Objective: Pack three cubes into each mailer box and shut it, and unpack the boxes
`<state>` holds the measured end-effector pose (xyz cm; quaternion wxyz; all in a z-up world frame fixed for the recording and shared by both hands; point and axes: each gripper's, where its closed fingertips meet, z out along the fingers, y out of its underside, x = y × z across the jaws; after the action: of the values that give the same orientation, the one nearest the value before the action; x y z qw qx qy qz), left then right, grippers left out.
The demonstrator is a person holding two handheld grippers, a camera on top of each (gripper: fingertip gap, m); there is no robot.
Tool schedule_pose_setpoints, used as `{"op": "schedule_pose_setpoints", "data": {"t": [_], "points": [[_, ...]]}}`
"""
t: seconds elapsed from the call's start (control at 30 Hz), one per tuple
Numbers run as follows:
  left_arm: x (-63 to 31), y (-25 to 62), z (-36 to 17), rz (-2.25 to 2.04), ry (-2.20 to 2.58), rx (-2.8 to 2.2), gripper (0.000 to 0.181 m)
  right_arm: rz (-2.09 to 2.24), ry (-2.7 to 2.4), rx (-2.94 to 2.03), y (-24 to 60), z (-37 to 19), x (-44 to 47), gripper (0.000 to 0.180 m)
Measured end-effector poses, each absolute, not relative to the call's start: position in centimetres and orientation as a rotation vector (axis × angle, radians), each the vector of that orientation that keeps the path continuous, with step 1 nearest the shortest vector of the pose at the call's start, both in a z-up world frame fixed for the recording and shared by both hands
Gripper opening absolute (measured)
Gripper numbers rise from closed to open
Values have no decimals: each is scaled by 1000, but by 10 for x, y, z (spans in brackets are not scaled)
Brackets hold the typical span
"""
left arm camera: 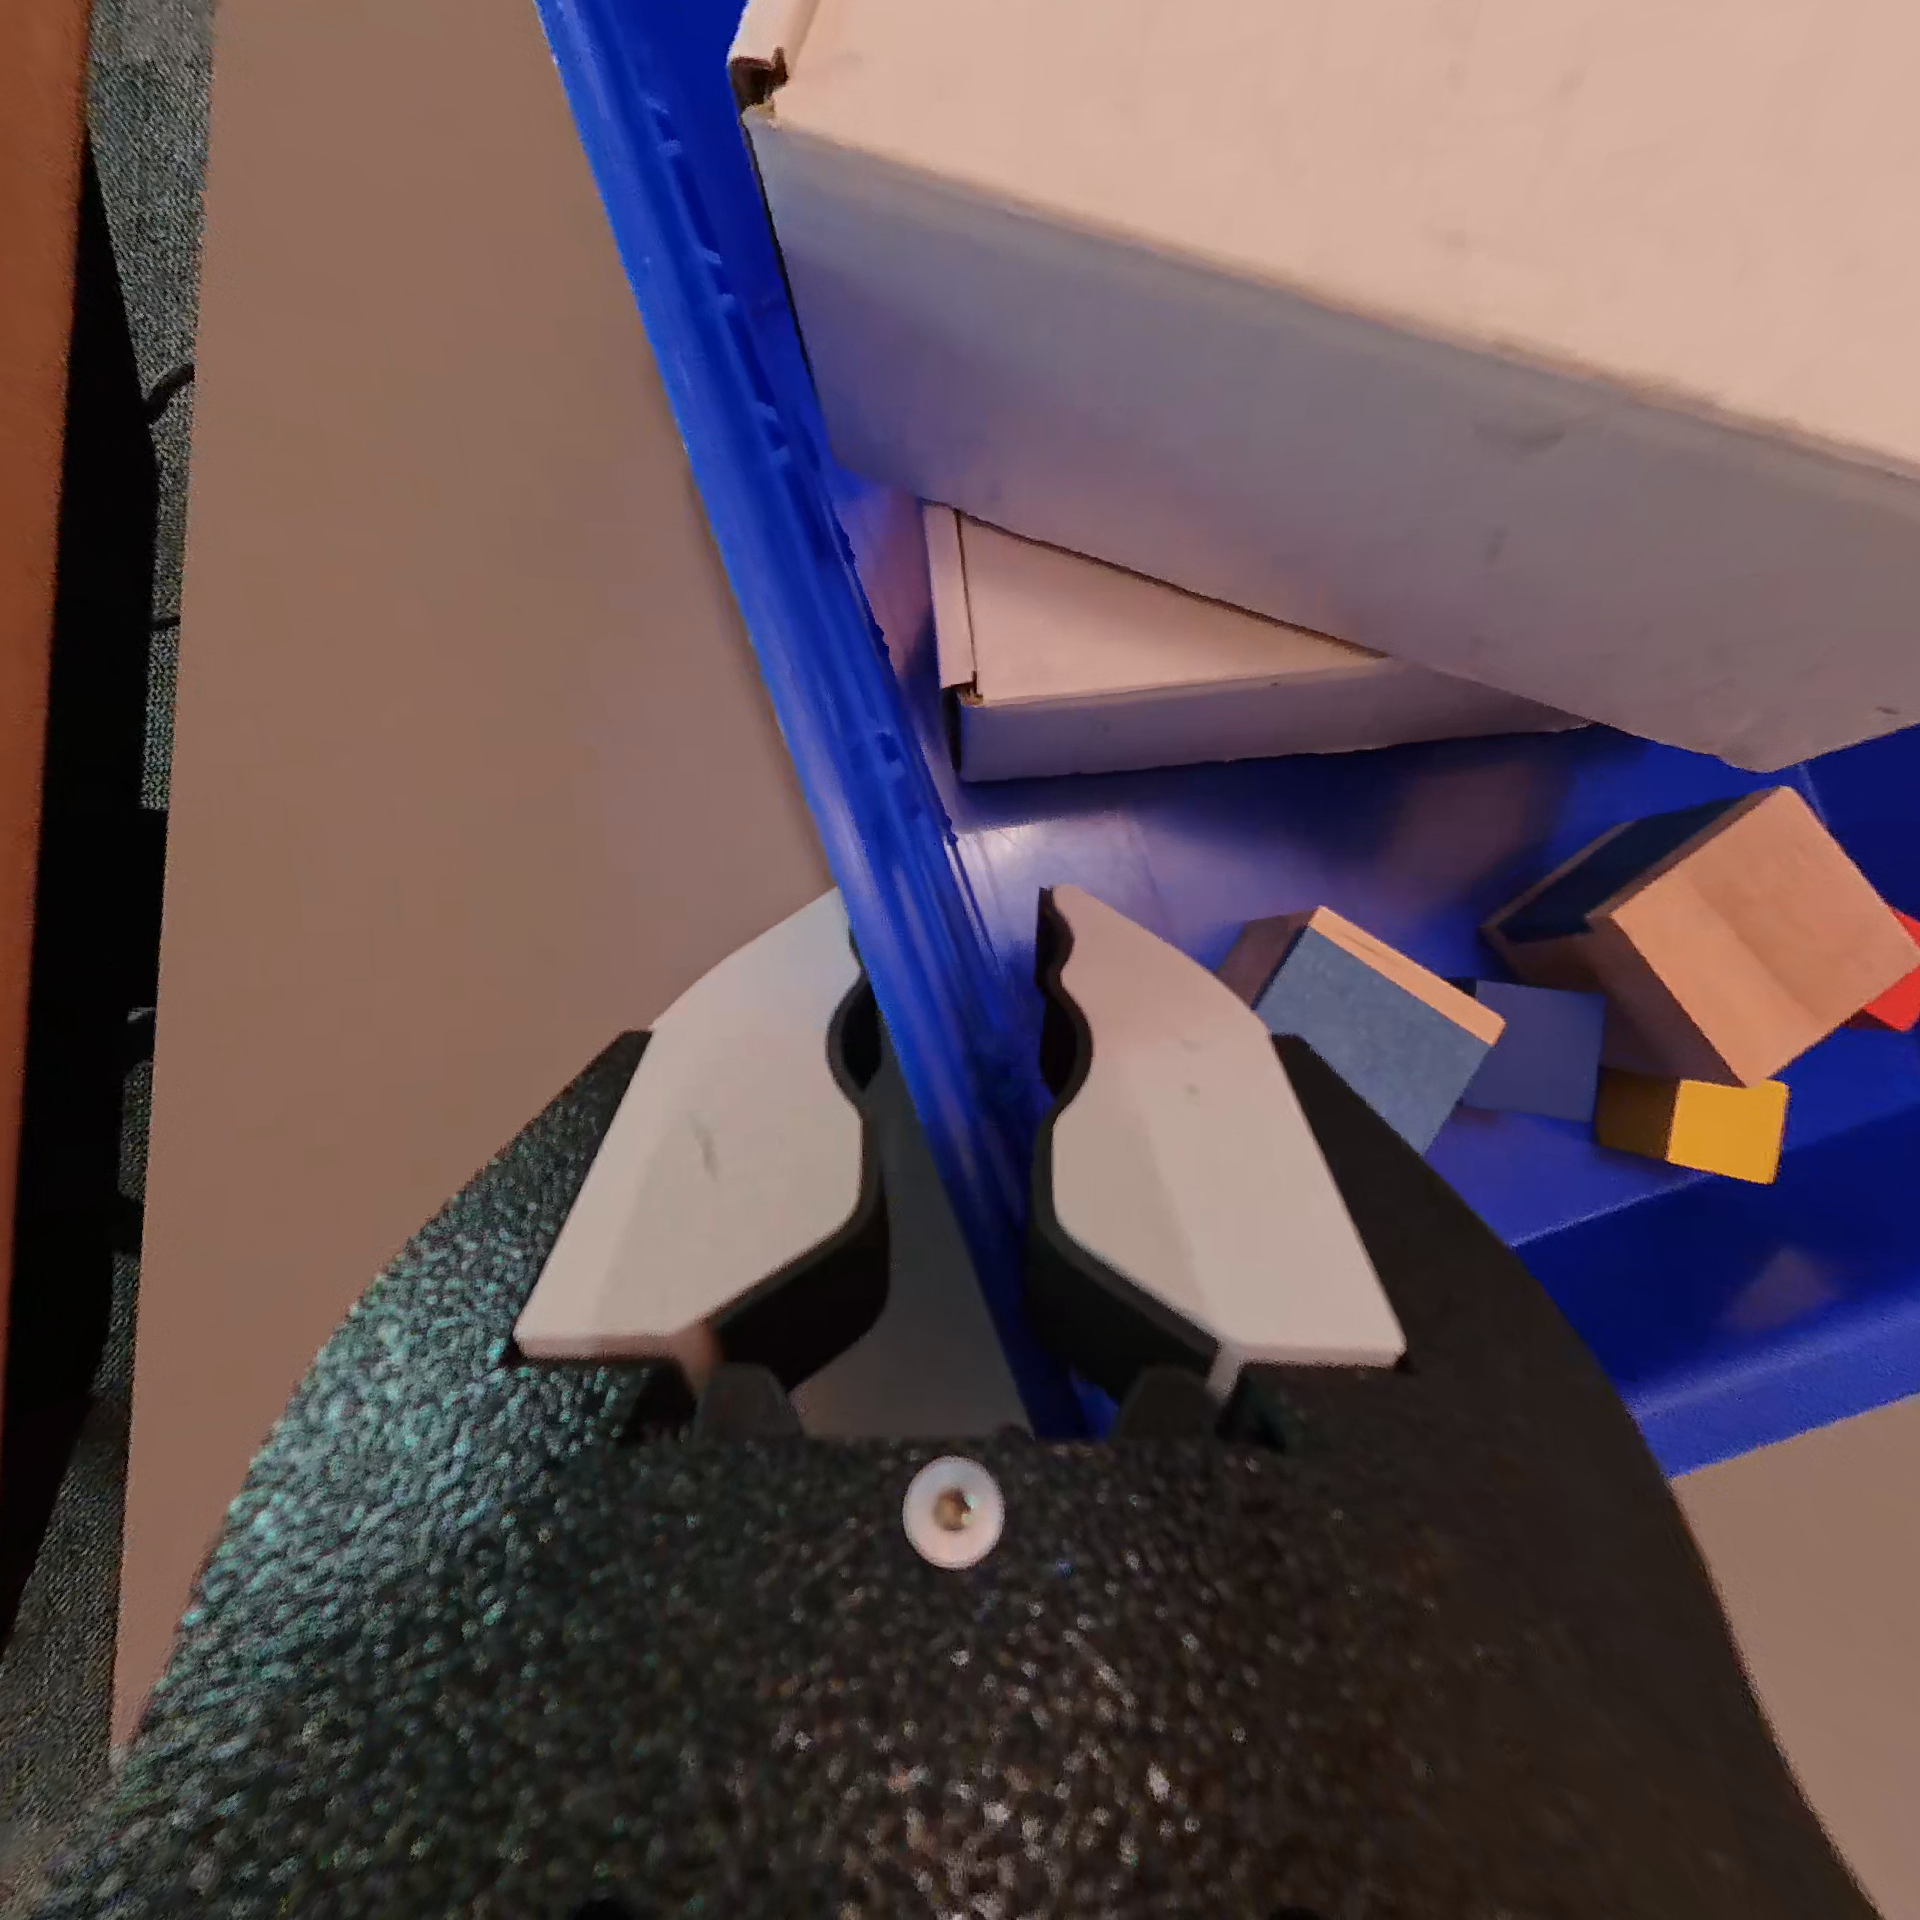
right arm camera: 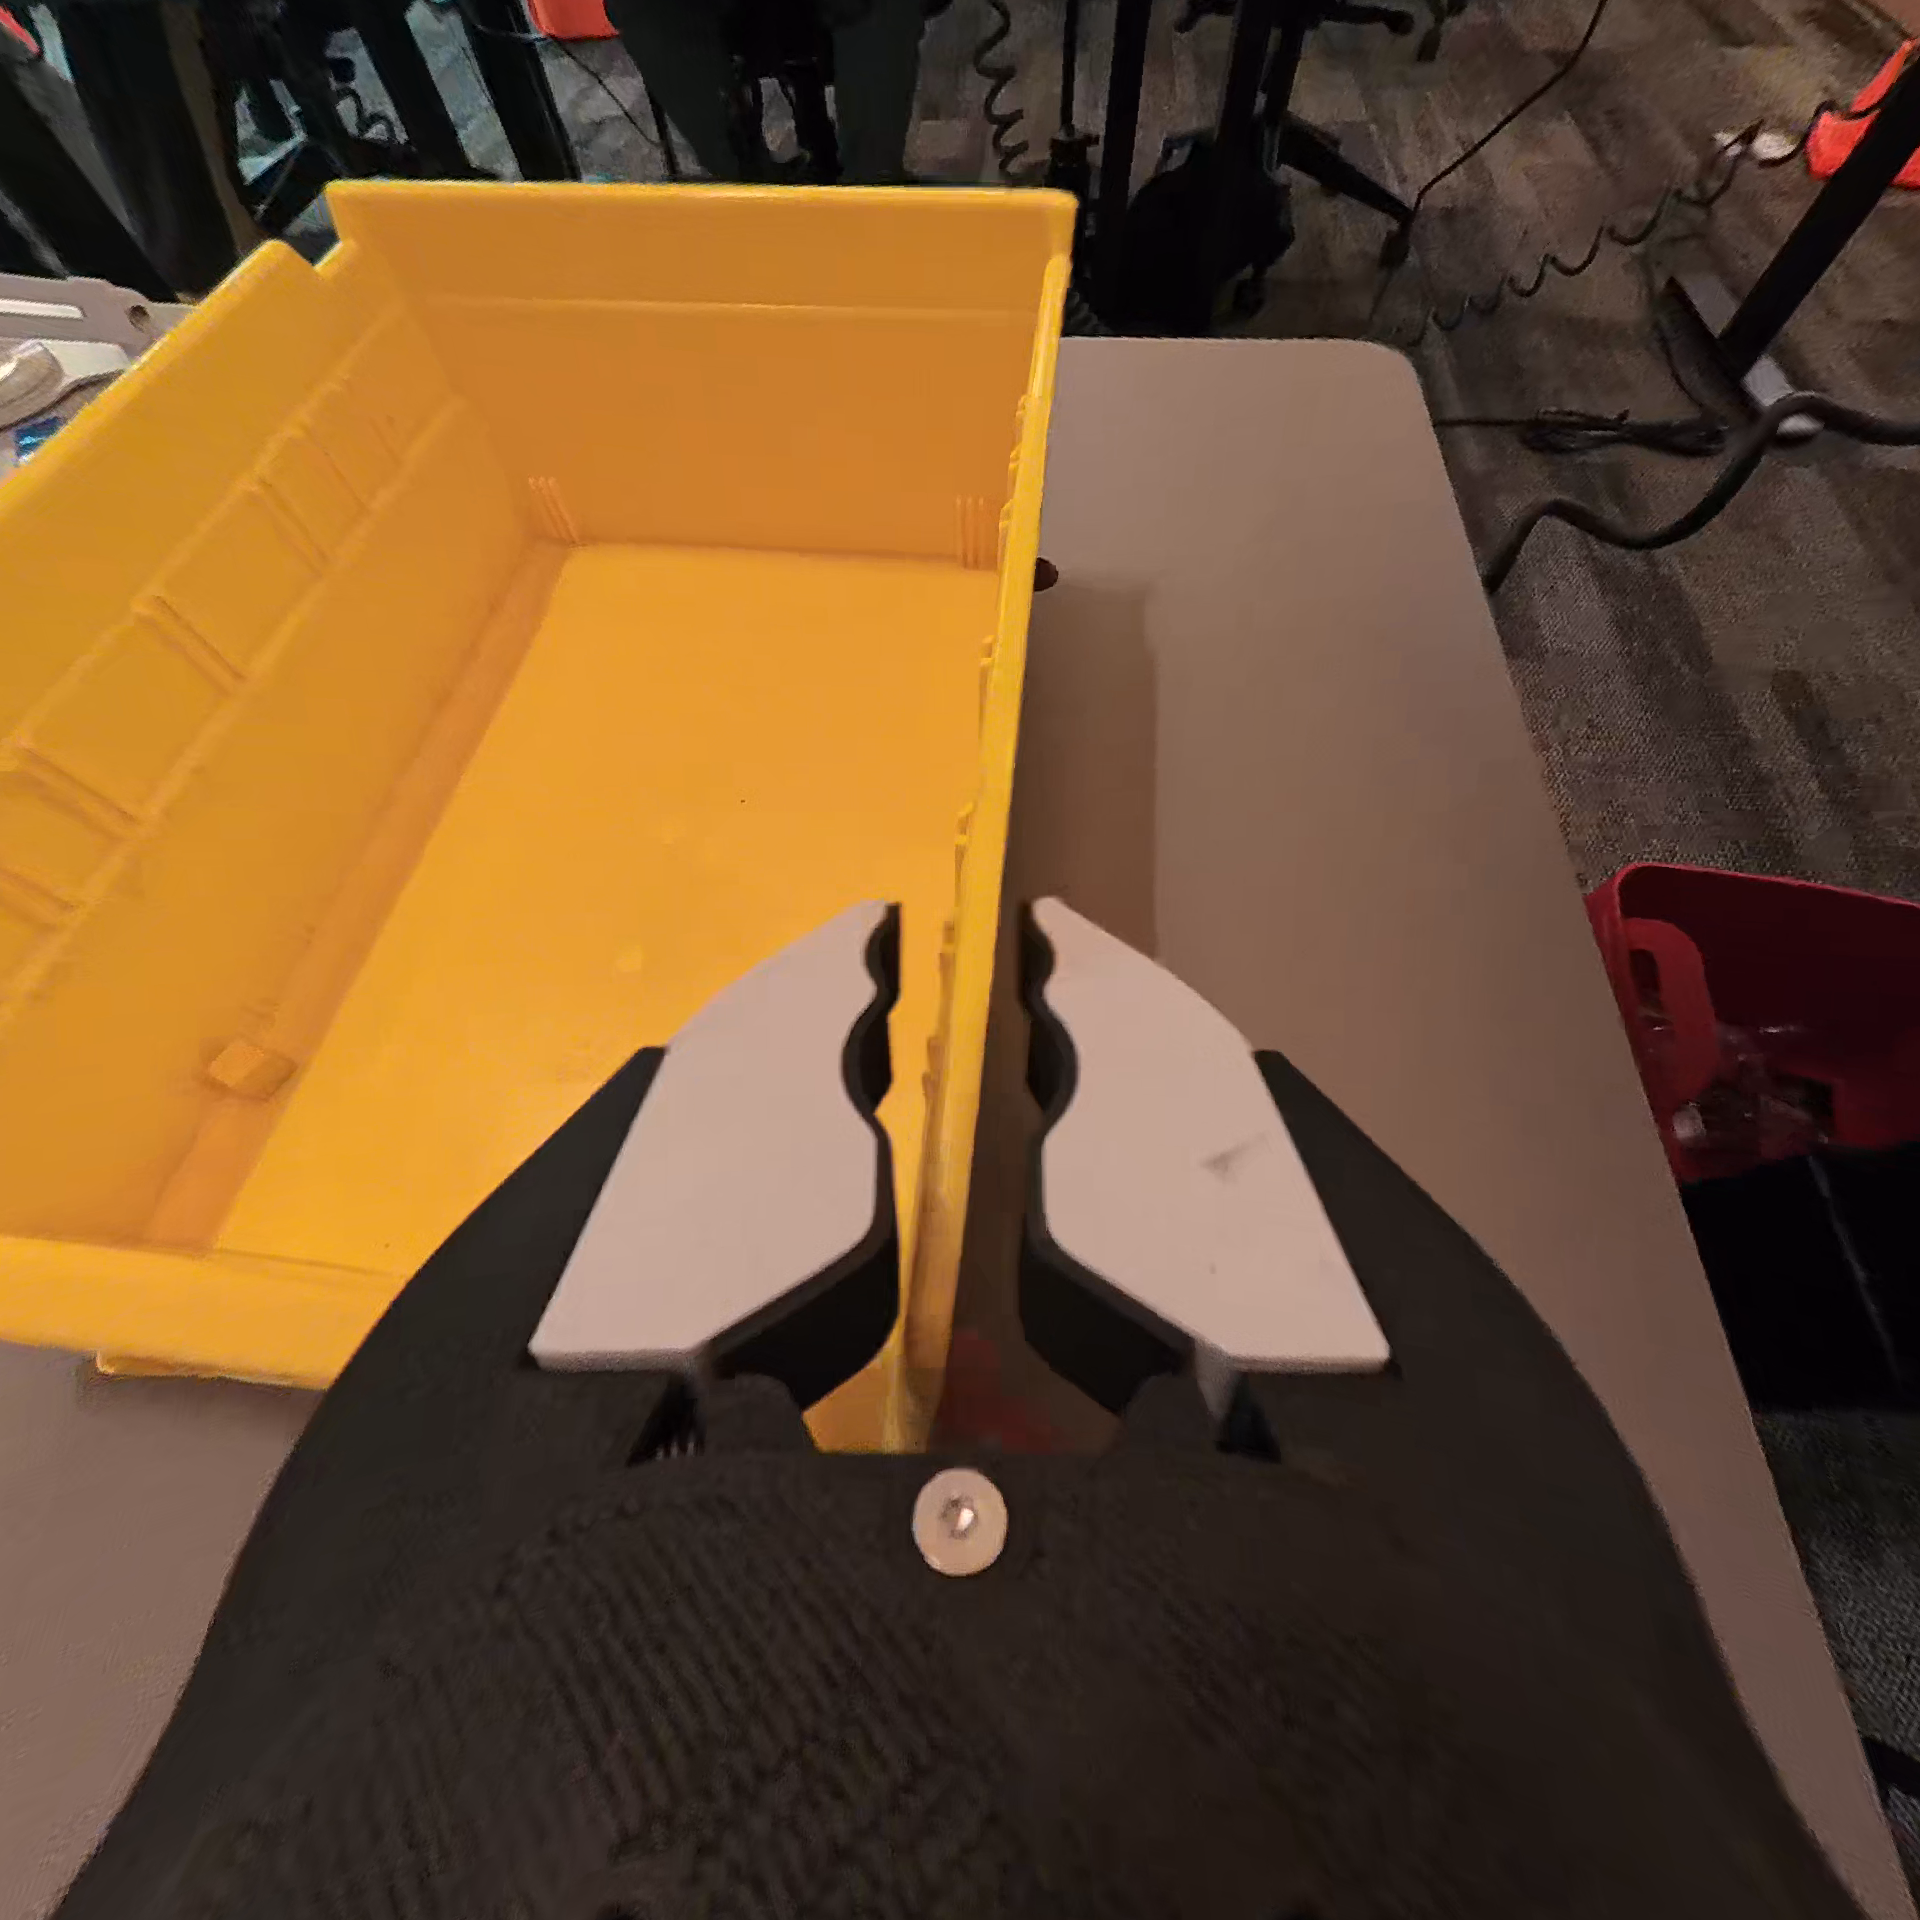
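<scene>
In the left wrist view a blue bin [left arm camera: 1226,862] holds two shut white mailer boxes, one [left arm camera: 1351,312] leaning over the other [left arm camera: 1143,686]. Several cubes lie loose on its floor: a blue-faced one [left arm camera: 1361,997], a plain wooden one [left arm camera: 1745,935], a yellow one [left arm camera: 1714,1127]. My left gripper [left arm camera: 951,914] straddles the bin's left wall and is closed on it. In the right wrist view my right gripper [right arm camera: 961,909] straddles the right wall of an empty yellow bin [right arm camera: 727,364] and is closed on it.
Both bins stand on a grey table [right arm camera: 1247,727]. Its right edge and far right corner show in the right wrist view. A red container [right arm camera: 1766,1018] sits on the carpet beyond that edge. Stands and cables fill the floor behind. Tip to tip, the grippers are about 85 cm apart.
</scene>
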<state>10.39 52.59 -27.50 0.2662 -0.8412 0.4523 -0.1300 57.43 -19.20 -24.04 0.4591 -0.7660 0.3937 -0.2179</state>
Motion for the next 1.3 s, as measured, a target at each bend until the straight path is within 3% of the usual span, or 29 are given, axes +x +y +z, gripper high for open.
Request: {"op": "schedule_pose_setpoints", "data": {"t": [0.03,0.3,0.4,0.6,0.7,0.77,0.87,1.0,1.07,1.3], "points": [[104,524,-273,-361,1221,-2258,27,-580,978,-1867,-197,-237,573,29],[96,508,-254,-361,1280,-2136,33,-679,1064,-1779,-227,-223,533,42],[88,503,-254,-346,1278,-2176,26,-703,1038,-1804,-224,-231,525,42],[86,513,-255,-392,1153,-2196,6,-719,1072,-1842,-204,-232,490,66],[88,525,-254,-443,1111,-2154,5,-754,1038,-1794,-184,-215,461,61],[88,526,-254,-450,1133,-2143,6,-815,1007,-1790,-173,-205,446,79],[87,531,-240,-278,1259,-1991,20,-745,804,-1816,-131,-192,416,78],[106,527,-180,67,1451,-1395,48,-778,642,-1895,-101,-175,394,83],[125,506,-161,202,1542,-1053,74,-774,576,-1886,-89,-167,386,81],[166,468,-211,568,1885,-510,89,-792,510,-1930,-76,-169,380,81]]}}
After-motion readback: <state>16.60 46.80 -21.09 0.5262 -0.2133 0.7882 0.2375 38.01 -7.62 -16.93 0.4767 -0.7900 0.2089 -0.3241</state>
